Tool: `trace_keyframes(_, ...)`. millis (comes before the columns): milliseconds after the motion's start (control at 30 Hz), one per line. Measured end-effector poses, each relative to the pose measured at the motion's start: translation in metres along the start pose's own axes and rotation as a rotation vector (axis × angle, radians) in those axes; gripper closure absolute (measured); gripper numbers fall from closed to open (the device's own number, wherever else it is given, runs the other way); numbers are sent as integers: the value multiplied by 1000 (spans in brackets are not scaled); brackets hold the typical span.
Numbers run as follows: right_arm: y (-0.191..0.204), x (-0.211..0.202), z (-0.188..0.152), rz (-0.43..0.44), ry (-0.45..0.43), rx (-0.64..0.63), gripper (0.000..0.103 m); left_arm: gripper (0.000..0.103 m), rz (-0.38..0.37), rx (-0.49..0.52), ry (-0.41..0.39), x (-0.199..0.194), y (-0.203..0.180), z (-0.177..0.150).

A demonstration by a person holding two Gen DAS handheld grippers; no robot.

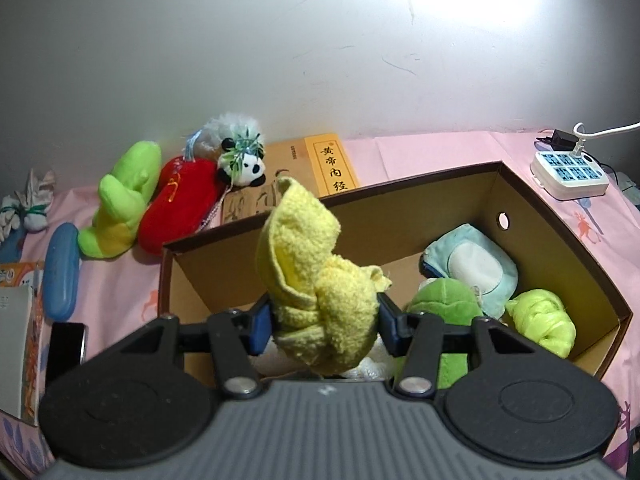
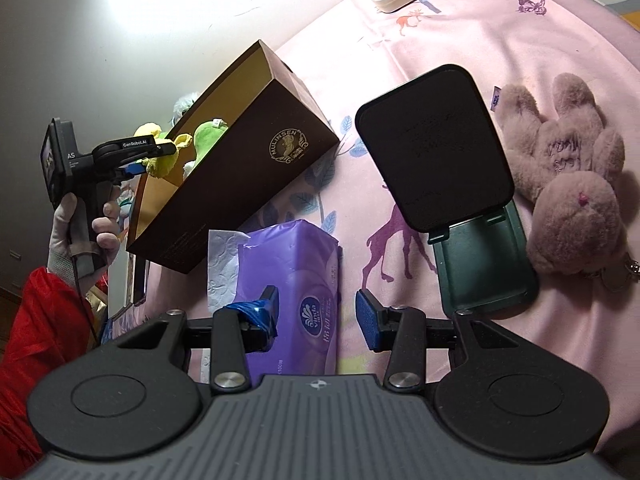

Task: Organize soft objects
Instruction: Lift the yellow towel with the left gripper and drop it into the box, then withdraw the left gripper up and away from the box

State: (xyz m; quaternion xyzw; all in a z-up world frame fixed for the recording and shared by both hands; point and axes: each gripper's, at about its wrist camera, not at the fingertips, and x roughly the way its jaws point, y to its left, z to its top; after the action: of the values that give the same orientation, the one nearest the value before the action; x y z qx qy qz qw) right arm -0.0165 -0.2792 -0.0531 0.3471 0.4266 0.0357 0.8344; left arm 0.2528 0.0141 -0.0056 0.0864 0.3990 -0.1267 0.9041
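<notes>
Left wrist view: my left gripper [image 1: 324,322] has its jaws clenched on a yellow towel [image 1: 316,276], which stands up at frame centre above the open box [image 1: 560,240]. Inside the box, at right, lie a green plush [image 1: 440,300], a pale blue plush [image 1: 472,268] and a lime bundle [image 1: 540,320]. At upper left, outside the box, a green toy [image 1: 120,204], a red toy [image 1: 176,208] and a panda [image 1: 244,164] rest on the pink sheet [image 1: 420,152].

Right wrist view: my right gripper [image 2: 316,316] has its jaws released, nothing between them, over a purple tissue pack [image 2: 296,272]. A brown bunny [image 2: 568,184] lies at right, apparently face up. At left, a hand [image 2: 80,232] holds the left gripper over the box.
</notes>
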Motion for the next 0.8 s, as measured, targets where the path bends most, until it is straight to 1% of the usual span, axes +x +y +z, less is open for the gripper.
trace_keyframes(100,-4,-2,1,-11,-7,16,77,50,-8,15,29,17,-6,1)
trace_keyframes(200,-5,-1,3,-17,-7,24,77,47,-2,23,55,31,-10,2)
trace_keyframes(233,-6,-1,3,-18,-6,24,77,45,1,24,62,36,-12,2)
trace_keyframes(267,-6,0,4,-18,-5,23,77,43,2,24,68,39,-13,3)
trace_keyframes(400,-6,3,5,-21,2,27,77,42,-17,20,88,45,-16,6)
trace_keyframes(467,-5,4,6,-22,5,30,77,34,-4,32,83,44,-17,7)
trace_keyframes(533,-4,5,7,-22,8,26,77,27,7,34,70,42,-17,8)
trace_keyframes(600,-3,6,7,-20,10,20,77,22,17,30,60,40,-16,9)
trace_keyframes(667,-2,7,7,-17,12,14,77,14,34,26,47,37,-15,9)
trace_keyframes(733,0,8,7,-18,13,11,77,12,44,22,35,33,-14,9)
trace_keyframes(800,1,9,7,-16,13,8,77,12,47,21,27,28,-14,8)
